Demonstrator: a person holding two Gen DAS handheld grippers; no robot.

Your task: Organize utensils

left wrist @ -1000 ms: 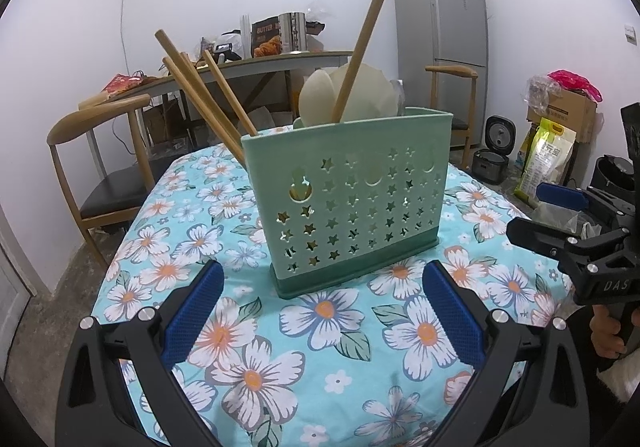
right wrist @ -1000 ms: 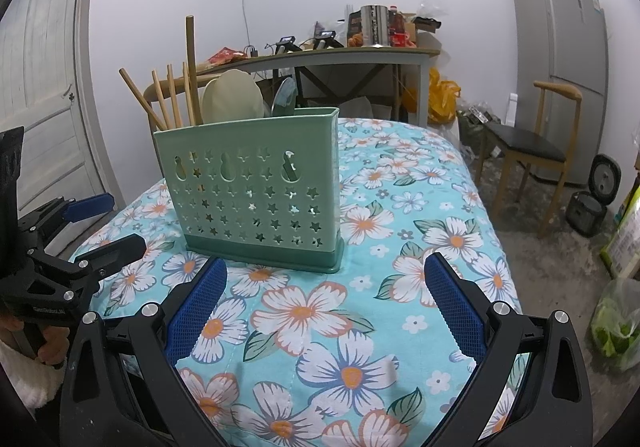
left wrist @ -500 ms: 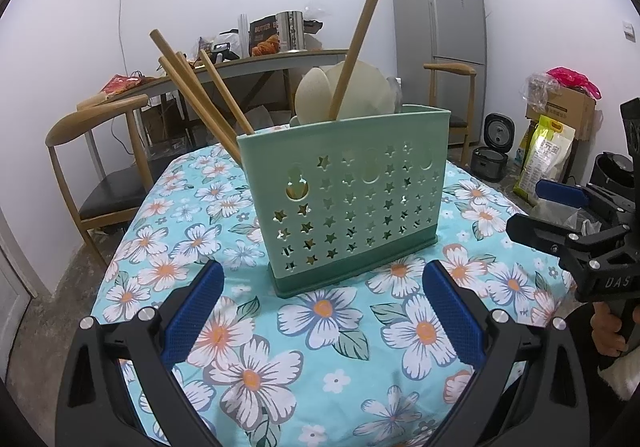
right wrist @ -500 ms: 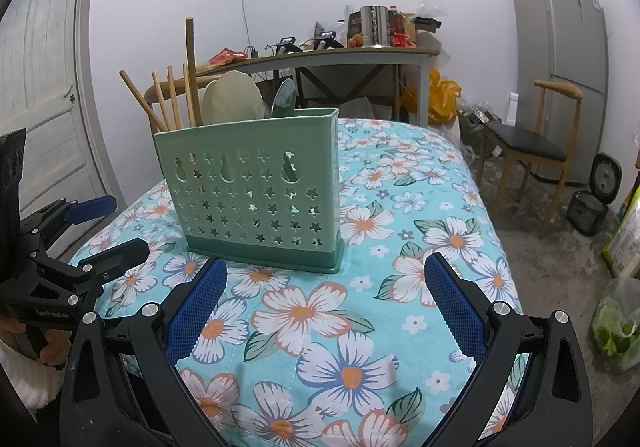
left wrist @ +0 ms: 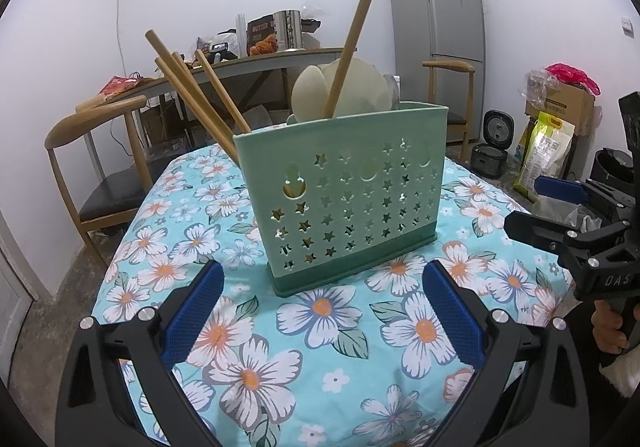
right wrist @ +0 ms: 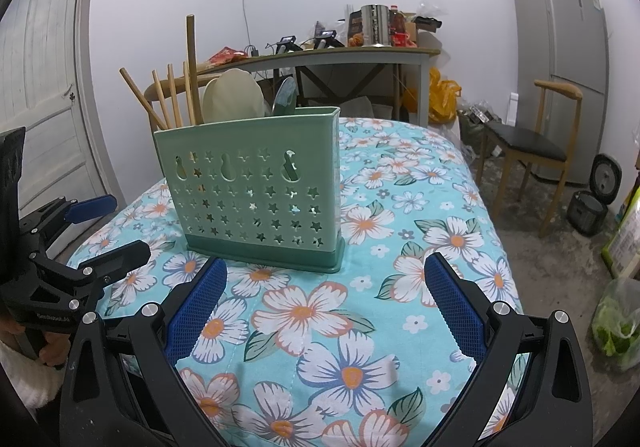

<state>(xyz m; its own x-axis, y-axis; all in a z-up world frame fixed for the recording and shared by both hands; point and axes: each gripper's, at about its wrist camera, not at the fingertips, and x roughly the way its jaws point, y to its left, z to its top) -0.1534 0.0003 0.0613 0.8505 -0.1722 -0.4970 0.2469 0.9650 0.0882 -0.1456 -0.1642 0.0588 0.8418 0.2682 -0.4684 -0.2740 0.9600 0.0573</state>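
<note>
Both tongs are spread wide and carry nothing. Left tongs (left wrist: 320, 311) hover low over the surface (left wrist: 320, 331) on the near side of the green utensil holder (left wrist: 344, 195), apart from it. Right tongs (right wrist: 324, 307) are likewise released and hover short of the holder's front wall, off its right corner.

Task status, as a judgement: largely complete. No loose utensil is visible on the floral cloth around the holder in either view; whatever was to be sorted appears to stand inside already. What remains, if anything, is minor straightening or withdrawal of both tools.

Container and contents:
- The holder stands upright near the middle of the surface, with perforated star and gourd cut-outs in its wall.
- Wooden chopsticks (left wrist: 192, 95) lean out of the holder's left end as the left wrist view shows it.
- One longer wooden handle (left wrist: 350, 47) rises from the holder's middle section, tilted.
- Pale spoon bowls (left wrist: 360, 87) stand upward beside that handle.
- A darker spoon (right wrist: 286, 97) stands toward the holder's right end in the right wrist view.

Internal dividers cannot be made out, so exact compartments are not confirmed.
</note>
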